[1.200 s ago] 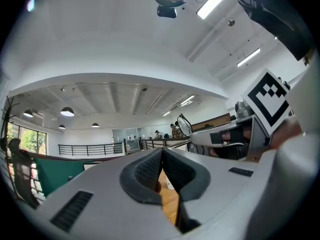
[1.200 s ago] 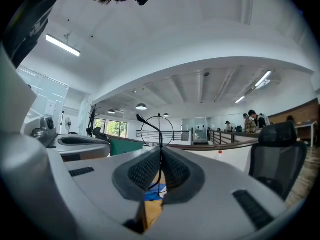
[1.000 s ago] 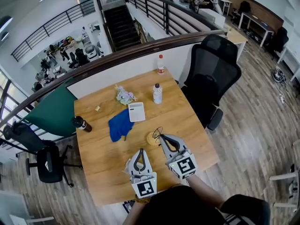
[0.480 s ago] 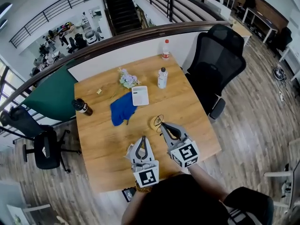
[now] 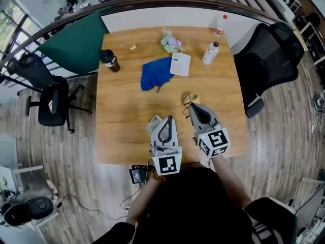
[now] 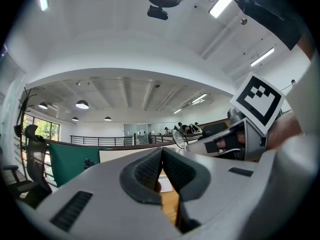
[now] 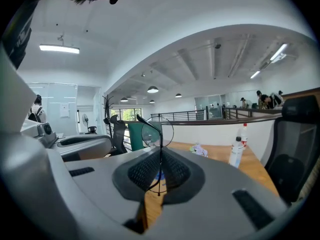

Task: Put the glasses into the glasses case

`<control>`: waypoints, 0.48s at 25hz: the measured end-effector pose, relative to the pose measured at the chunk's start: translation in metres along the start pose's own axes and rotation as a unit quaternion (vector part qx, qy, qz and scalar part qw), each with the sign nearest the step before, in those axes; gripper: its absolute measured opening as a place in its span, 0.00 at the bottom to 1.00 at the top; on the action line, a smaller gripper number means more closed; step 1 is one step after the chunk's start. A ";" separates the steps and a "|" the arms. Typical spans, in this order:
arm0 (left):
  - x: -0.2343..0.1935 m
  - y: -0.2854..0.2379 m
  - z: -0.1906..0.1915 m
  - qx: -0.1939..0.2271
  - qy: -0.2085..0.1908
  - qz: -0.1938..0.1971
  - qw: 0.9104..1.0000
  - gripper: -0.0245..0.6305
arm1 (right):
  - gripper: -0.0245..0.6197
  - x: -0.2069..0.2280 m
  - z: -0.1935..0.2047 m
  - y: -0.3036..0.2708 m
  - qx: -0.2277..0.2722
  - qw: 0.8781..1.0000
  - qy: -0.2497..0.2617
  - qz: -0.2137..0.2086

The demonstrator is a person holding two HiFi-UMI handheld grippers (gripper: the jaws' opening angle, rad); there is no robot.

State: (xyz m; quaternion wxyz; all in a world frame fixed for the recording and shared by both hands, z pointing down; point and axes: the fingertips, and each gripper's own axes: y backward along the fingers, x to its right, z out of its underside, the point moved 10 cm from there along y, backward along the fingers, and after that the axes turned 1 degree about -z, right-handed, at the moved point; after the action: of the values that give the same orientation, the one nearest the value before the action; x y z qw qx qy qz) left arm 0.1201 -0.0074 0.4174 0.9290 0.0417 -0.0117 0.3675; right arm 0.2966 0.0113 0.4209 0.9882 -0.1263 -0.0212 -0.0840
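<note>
Both have dipped since before: right gripper (image 5: pixel 192 105) pinches the glasses (image 5: pixel 190 97), left gripper (image 5: pixel 169 119) is closed; bare table (image 5: pixel 124 113) lies upper left.

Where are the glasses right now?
The glasses are pinched in the right gripper, over the near right part of the table in the head view, beside the left gripper.

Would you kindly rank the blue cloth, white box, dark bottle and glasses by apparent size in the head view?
1. blue cloth, clearly largest.
2. white box and dark bottle look about alike, so I would not rank them.
3. glasses, smallest.
</note>
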 end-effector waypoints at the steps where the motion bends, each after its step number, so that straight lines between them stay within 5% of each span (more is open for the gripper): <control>1: -0.001 0.002 0.003 -0.004 0.006 -0.005 1.000 0.07 | 0.06 -0.001 0.003 -0.003 -0.004 1.000 -0.002 -0.005; 12: -0.016 0.011 0.025 -0.009 -0.003 -0.030 1.000 0.07 | 0.06 -0.014 0.030 -0.038 -0.051 0.997 -0.027 -0.043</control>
State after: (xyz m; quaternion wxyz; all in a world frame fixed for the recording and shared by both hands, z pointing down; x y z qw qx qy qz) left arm 0.1016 -0.0122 0.4420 0.9400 0.0349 -0.0163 0.3391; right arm 0.2753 -0.0150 0.4588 0.9750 -0.1782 -0.0492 -0.1236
